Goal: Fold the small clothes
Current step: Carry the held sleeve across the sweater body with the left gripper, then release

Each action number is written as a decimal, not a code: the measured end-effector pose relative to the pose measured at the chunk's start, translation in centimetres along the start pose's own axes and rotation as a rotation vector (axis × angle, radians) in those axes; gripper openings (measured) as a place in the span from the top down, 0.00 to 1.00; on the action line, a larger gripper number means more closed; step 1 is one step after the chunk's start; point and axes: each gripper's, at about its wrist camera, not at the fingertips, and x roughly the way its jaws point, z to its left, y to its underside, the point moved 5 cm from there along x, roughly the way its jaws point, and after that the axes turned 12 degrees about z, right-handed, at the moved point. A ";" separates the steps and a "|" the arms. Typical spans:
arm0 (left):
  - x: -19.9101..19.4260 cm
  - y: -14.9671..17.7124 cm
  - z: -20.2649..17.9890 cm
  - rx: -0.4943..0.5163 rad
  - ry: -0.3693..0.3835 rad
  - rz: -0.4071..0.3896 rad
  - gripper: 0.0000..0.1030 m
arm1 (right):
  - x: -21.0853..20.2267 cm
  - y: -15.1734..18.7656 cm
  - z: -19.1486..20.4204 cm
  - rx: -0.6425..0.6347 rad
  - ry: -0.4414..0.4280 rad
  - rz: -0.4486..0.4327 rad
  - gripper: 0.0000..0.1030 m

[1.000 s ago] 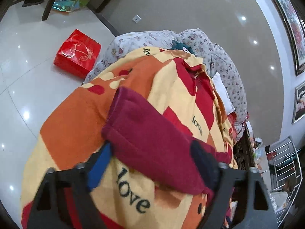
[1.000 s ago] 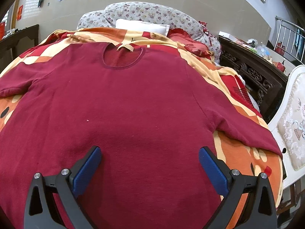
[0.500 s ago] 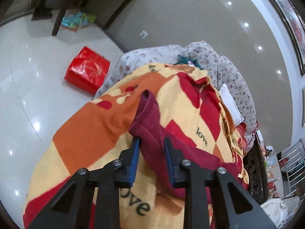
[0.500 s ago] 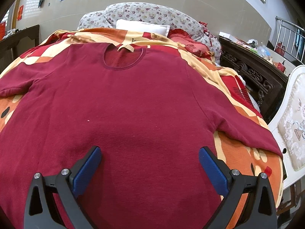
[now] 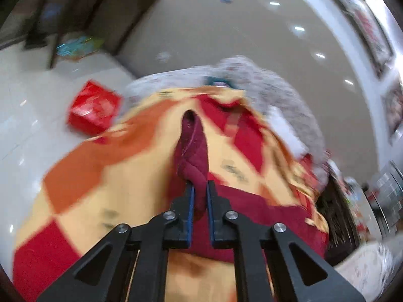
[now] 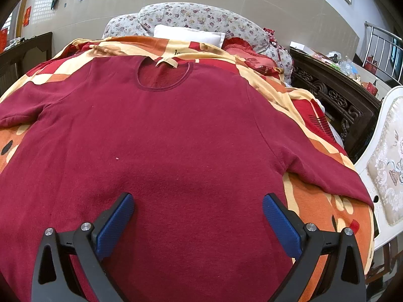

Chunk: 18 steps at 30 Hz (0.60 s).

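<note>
Maroon top point(image 6: 176, 138) flat on blanket point(image 6: 327, 201) over bed. Left hand-held gripper point(image 5: 200, 188) pinched on sleeve end point(image 5: 192, 151), raised. Right hand-held gripper point(image 6: 199, 216) wide, empty, above hem. Risks: thin bite slips w/ faster pull; drag bunches body, fold skews.

Bed covered by orange-red-yellow checked blanket point(image 6: 325, 201); maroon long-sleeve shirt point(image 6: 176, 138) spread flat on it, white pillow point(image 6: 191, 35) at head.
</note>
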 end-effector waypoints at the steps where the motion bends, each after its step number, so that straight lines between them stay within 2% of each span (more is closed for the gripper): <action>1: 0.0 0.5 -2.0 0.038 0.038 -0.004 0.92 | 0.0 0.0 0.0 -0.001 -0.003 -0.001 0.00; 4: 1.3 2.6 -9.0 0.174 0.132 0.015 0.92 | -0.4 -0.2 -0.3 0.012 -0.007 -0.009 0.00; 7: 3.9 5.0 -14.2 0.254 0.197 0.053 0.92 | -0.8 -0.8 -0.9 0.040 -0.081 0.021 0.00; 10: 8.2 8.2 -18.2 0.255 0.260 0.124 0.92 | -1.8 -1.9 -1.7 0.090 -0.186 0.043 0.00; 12: 11.6 10.6 -20.5 0.250 0.295 0.186 0.92 | -3.2 -3.2 -2.5 0.132 -0.285 0.040 0.00; 15: 16.1 14.4 -23.7 0.257 0.331 0.282 0.92 | -4.7 -4.8 -3.6 0.172 -0.342 0.012 0.00; 18: 19.1 17.8 -26.7 0.270 0.351 0.349 0.92 | -5.1 -6.1 -4.2 0.180 -0.357 -0.005 0.00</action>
